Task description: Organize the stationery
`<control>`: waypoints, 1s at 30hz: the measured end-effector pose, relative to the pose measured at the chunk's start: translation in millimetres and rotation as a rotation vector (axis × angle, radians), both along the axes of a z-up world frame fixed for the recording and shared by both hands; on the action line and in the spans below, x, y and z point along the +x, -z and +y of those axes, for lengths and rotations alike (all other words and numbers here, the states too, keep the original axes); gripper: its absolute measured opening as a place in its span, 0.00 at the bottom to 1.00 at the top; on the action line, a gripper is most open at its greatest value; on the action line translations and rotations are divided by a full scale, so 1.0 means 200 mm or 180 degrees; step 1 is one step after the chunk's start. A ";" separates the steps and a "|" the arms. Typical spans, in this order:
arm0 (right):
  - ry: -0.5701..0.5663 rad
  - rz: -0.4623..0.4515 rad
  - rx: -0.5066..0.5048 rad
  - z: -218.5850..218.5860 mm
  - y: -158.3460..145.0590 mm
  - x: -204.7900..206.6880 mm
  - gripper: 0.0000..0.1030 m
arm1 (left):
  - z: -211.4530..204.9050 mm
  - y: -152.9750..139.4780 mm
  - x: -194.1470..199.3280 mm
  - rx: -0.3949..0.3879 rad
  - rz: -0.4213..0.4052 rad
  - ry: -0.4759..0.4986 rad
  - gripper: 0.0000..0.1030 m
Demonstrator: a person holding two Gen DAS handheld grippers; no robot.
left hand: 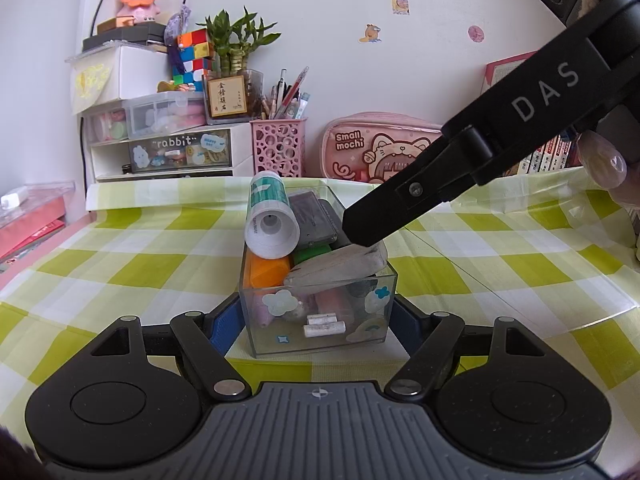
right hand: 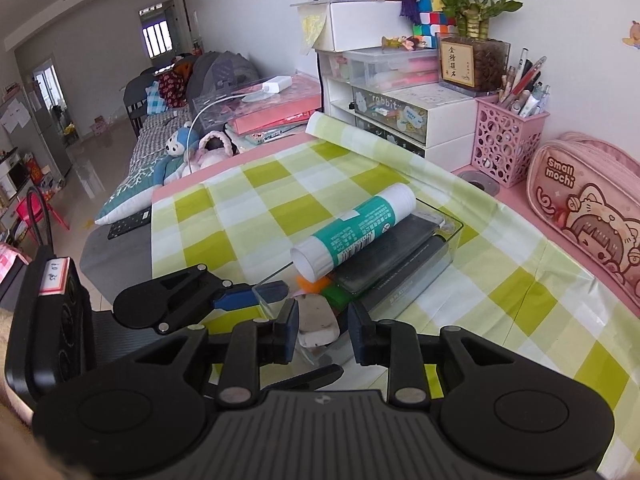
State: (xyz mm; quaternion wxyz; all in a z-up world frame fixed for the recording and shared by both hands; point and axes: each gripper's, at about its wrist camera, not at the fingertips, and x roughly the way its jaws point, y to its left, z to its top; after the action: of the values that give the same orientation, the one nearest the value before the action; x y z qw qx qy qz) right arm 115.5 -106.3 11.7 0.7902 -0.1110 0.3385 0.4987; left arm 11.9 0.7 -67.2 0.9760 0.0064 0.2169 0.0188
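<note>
A clear plastic box (left hand: 320, 336) stands on the green checked cloth, and my left gripper (left hand: 316, 328) is shut on it, a blue pad on each side wall. The box is heaped with a white and teal glue stick (left hand: 272, 216) (right hand: 356, 232), dark flat cases (left hand: 314, 216), and orange and green pieces. A worn white eraser (left hand: 340, 266) (right hand: 316, 324) lies on top at the near end. My right gripper (right hand: 322, 336) is open around this eraser: the left pad is against it and the right pad stands a little apart. One of its black fingers (left hand: 384, 208) slants in from the upper right.
Along the back wall stand a pink perforated pen holder (left hand: 278, 148) (right hand: 506, 140), a pink "Small mochi" pencil case (left hand: 372, 152) (right hand: 584, 208) and white drawer units (left hand: 168, 148). Books (left hand: 548, 156) stand at the far right. The table ends at the left, beside a bed.
</note>
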 end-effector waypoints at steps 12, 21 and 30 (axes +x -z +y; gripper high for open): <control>0.1719 -0.0276 0.0278 -0.27 -0.06 -0.23 0.65 | 0.01 -0.08 0.01 0.0059 0.0392 0.0294 0.84; 0.2469 -0.0088 0.0564 -0.49 -0.06 -0.47 0.95 | -0.03 -0.31 -0.06 0.0103 0.0765 0.0128 0.95; 0.2754 -0.0225 0.0246 -0.46 -0.12 -0.56 1.00 | -0.08 -0.47 -0.16 0.0299 0.0578 -0.0067 0.95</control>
State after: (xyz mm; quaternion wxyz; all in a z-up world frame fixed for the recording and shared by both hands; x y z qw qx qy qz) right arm 3.6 -197.6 35.6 0.9411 0.0536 0.3076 0.1298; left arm -19.8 -15.2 26.5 0.9507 0.0516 0.3033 0.0386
